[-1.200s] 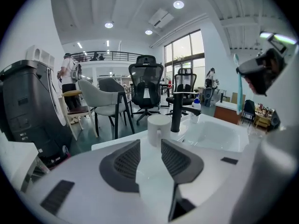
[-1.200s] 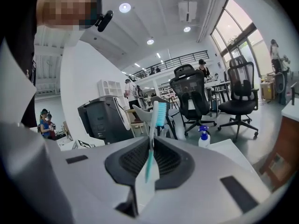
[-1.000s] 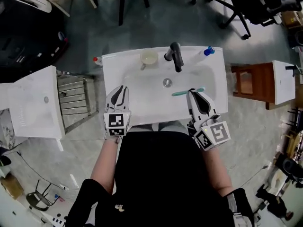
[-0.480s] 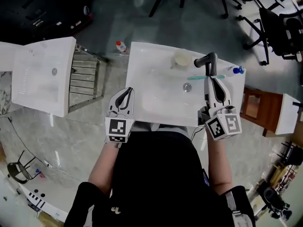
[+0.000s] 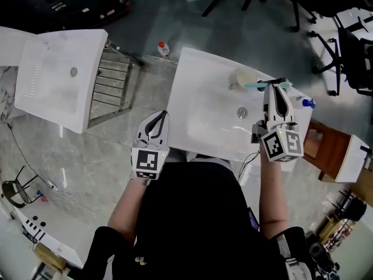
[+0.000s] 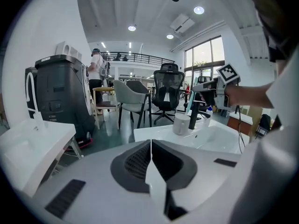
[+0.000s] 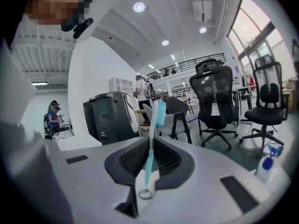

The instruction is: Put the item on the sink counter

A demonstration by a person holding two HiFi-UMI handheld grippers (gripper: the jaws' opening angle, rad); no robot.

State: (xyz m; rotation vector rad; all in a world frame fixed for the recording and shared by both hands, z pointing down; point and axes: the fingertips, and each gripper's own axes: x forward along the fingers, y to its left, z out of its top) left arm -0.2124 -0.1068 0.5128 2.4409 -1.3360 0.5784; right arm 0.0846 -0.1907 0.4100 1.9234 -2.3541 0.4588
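Note:
A teal toothbrush is clamped crosswise in my right gripper, which is shut on its handle. In the right gripper view the toothbrush stands upright between the pads, bristles on top. It hangs over the back of the white sink, right beside a cream cup and over the mostly hidden dark faucet. My left gripper is shut and empty, off the sink's front left corner. Its closed pads show nothing between them.
A blue-capped bottle stands at the sink's back right corner, and the drain sits in the basin. A second white sink unit and a metal rack lie to the left. A red-capped bottle stands on the floor. Office chairs are beyond.
My right gripper carried the toothbrush from over the basin up to the faucet and cup at the back. The left gripper stayed by the sink's front left corner.

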